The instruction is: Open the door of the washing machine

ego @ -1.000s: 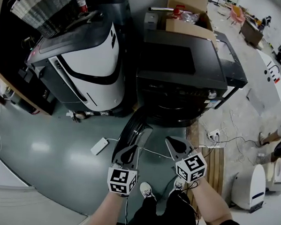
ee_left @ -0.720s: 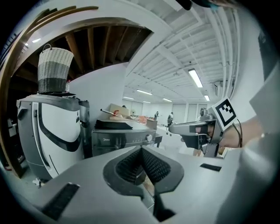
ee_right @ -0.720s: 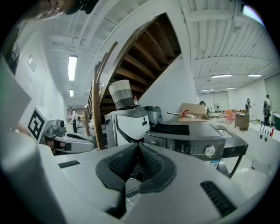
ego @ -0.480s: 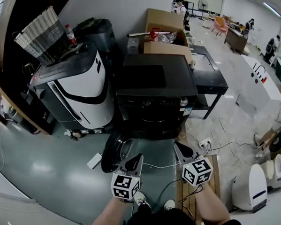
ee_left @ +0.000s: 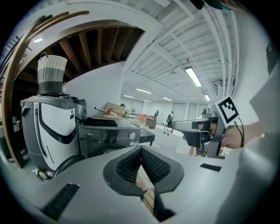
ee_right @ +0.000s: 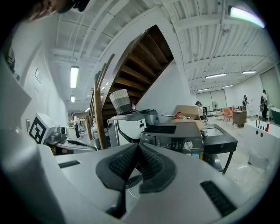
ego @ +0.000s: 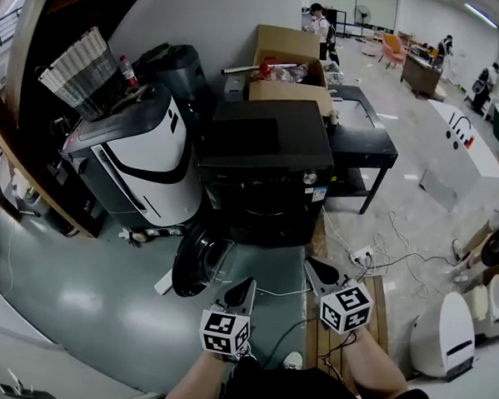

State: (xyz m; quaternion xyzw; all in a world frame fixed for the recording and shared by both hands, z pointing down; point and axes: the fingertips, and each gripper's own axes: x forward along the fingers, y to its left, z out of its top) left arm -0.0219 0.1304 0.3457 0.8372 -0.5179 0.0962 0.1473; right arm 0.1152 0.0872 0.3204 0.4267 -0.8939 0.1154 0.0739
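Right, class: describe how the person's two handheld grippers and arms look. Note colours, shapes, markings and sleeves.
The left gripper and right gripper are both grey wedge-shaped bodies tapering to a point, lined inside with black ribbed pads. Each carries a white cube printed with black square markers. No sleeves show on the forearms.

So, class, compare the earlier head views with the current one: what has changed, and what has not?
The left gripper and right gripper have drawn back from the washing machine, which now looks farther off. Nothing was grasped or released. Unchanged: the door hangs open, both sets of fingers shut and empty.
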